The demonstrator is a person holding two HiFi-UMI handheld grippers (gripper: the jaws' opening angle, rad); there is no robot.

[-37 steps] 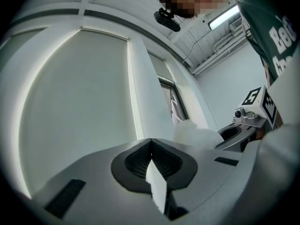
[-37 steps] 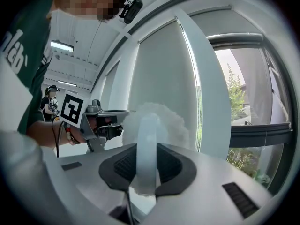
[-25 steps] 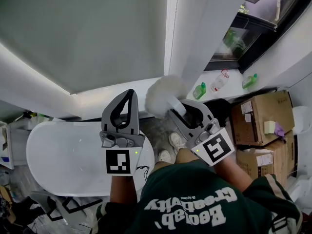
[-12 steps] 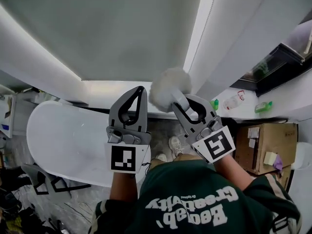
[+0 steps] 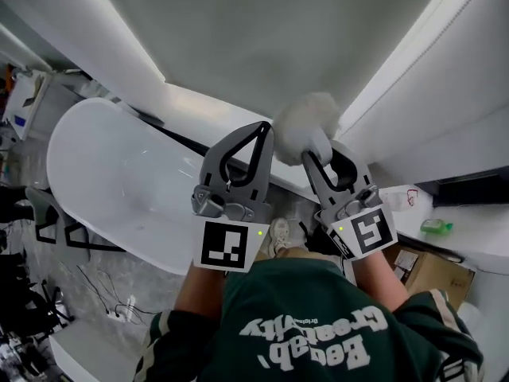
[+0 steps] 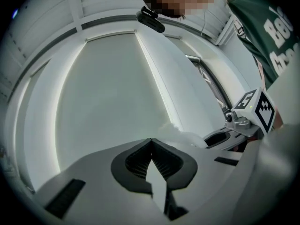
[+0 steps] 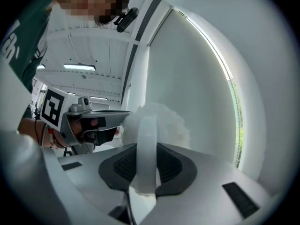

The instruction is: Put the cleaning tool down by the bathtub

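Note:
The cleaning tool is a white fluffy brush head [image 5: 306, 120] on a flat white handle [image 7: 146, 146]. My right gripper [image 5: 320, 156] is shut on that handle, and the fluffy head [image 7: 161, 122] sticks out beyond the jaws. Close beside it on the left, my left gripper [image 5: 259, 130] is shut with nothing in it; its tips meet [image 6: 151, 140]. Both are held up in front of the person's chest. The white oval bathtub [image 5: 103, 165] lies below and to the left of them. The right gripper's marker cube [image 6: 258, 110] shows in the left gripper view.
A white ledge [image 5: 238, 114] and wall run behind the tub. Black stand legs [image 5: 56, 225] and cables [image 5: 107, 293] lie on the floor left of the tub. A cardboard box [image 5: 425, 273], a green bottle [image 5: 437, 227] and a clear bottle [image 5: 407, 197] sit at right. The person's shoes [image 5: 278, 233] are below.
The head view has swung, so the tub now sits further up and left and the boxes have slid mostly out at right. Both grippers stay side by side; the right still holds the tool.

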